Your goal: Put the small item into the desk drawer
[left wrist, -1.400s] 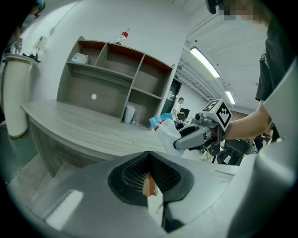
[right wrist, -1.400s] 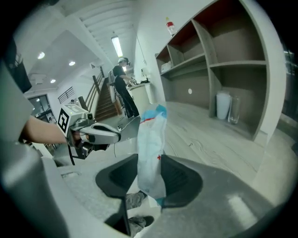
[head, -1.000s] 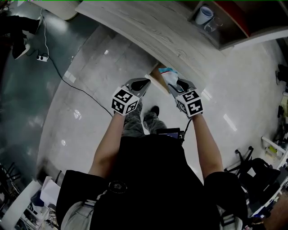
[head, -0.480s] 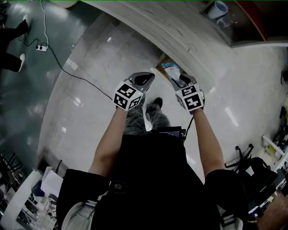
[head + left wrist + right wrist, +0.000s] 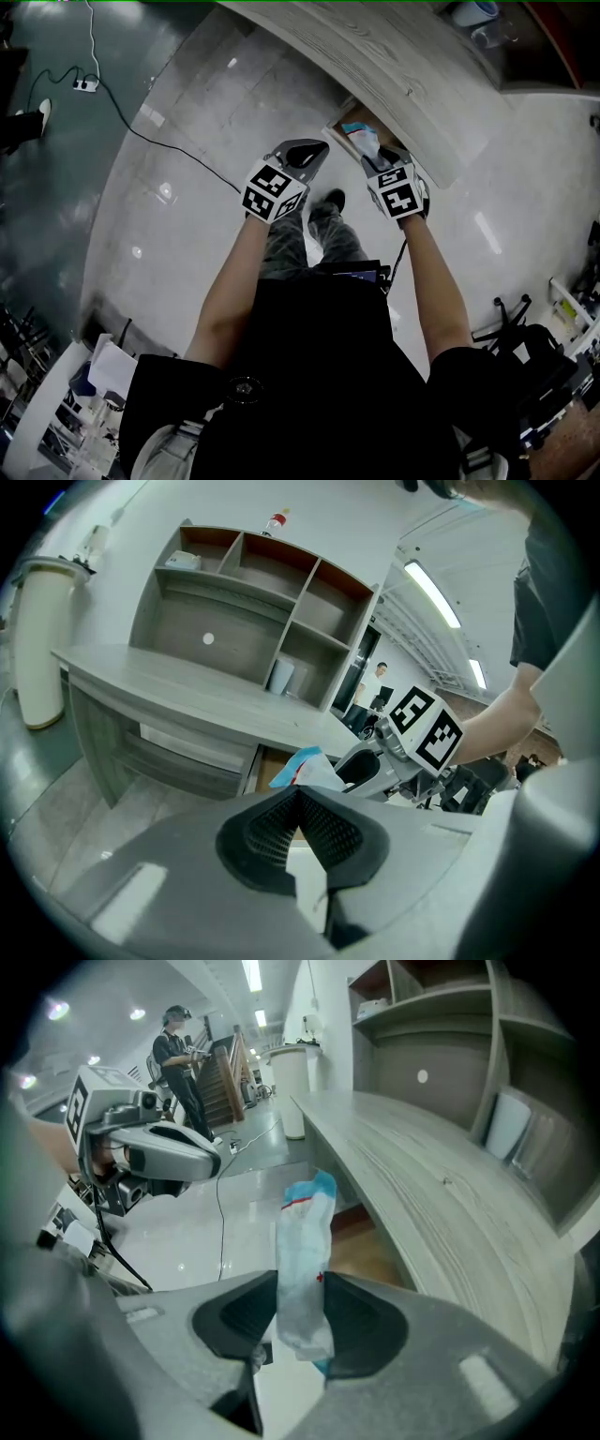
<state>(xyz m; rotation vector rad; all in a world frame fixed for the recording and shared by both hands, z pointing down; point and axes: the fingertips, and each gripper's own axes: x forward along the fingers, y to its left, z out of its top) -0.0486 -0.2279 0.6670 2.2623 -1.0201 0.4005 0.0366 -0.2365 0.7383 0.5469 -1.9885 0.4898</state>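
Note:
A small white packet with blue ends [image 5: 302, 1258] stands upright between the pads of my right gripper [image 5: 300, 1321], which is shut on it. In the head view the packet [image 5: 361, 140] hangs over the open desk drawer [image 5: 339, 130], whose brown inside [image 5: 364, 1249] shows just beyond the packet. My left gripper [image 5: 307, 150] is to the left of the drawer, shut with its pads [image 5: 328, 832] meeting and nothing between them. From the left gripper view the packet [image 5: 306, 764] and the right gripper [image 5: 373, 767] sit in front of the drawer [image 5: 272, 767].
The grey wood desk top [image 5: 375, 56] runs above the drawer, with a shelf unit [image 5: 244, 602] holding cups [image 5: 473, 13]. A white cylinder [image 5: 39, 649] stands at the desk's end. A cable and power strip [image 5: 84, 84] lie on the floor. A person [image 5: 178, 1063] stands far off.
Both grippers have sunk lower toward the drawer. The right one has tipped further down with the packet still in it. The left gripper stays shut.

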